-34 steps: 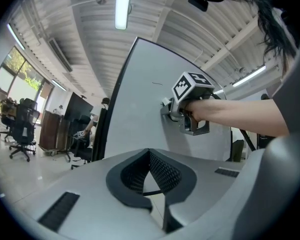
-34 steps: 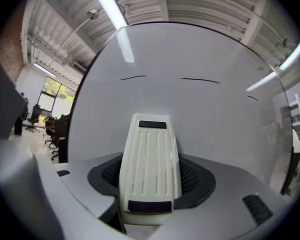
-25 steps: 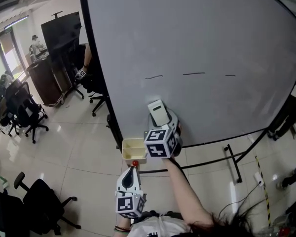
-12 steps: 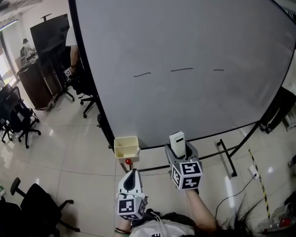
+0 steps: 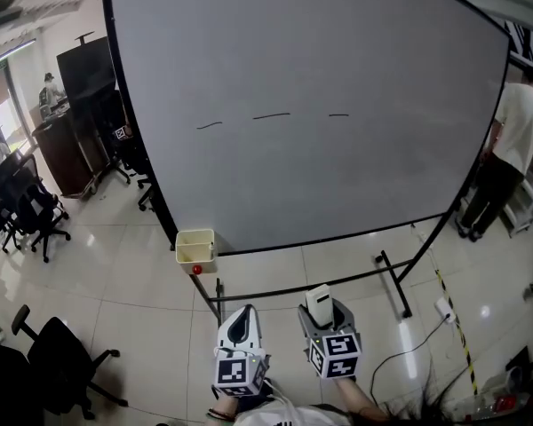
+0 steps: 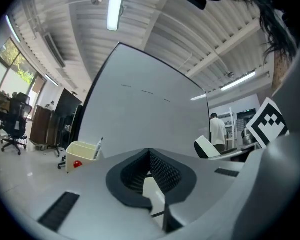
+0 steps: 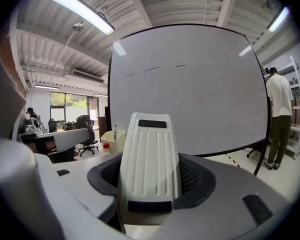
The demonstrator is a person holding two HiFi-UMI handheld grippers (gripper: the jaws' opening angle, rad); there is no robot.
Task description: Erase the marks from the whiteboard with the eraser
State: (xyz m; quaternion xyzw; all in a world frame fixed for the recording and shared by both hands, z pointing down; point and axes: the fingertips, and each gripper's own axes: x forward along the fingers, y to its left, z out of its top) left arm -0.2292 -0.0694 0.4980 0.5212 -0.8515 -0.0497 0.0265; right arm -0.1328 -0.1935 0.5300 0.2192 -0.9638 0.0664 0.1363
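A big whiteboard (image 5: 320, 78) on a black frame stands ahead, with three short dark dash marks (image 5: 271, 115) in a row across its middle; the dash marks (image 7: 151, 69) also show in the right gripper view. My right gripper (image 5: 321, 309) is shut on a white ribbed eraser (image 7: 149, 164), held low and well back from the board. The eraser (image 5: 318, 304) sticks up from the jaws in the head view. My left gripper (image 5: 240, 323) sits beside it, shut with nothing between its dark pads (image 6: 162, 169).
A cream tray (image 5: 195, 246) holding a marker and a red magnet hangs at the board's lower left corner. A person in a white shirt (image 5: 513, 149) stands at the right by shelves. Office chairs (image 5: 27, 207) and a dark screen (image 5: 87, 65) stand to the left. Board feet (image 5: 391, 282) cross the tiled floor.
My right gripper with the eraser has drawn back and down from the board's lower edge to beside my left gripper. The view has pulled away, showing more board.
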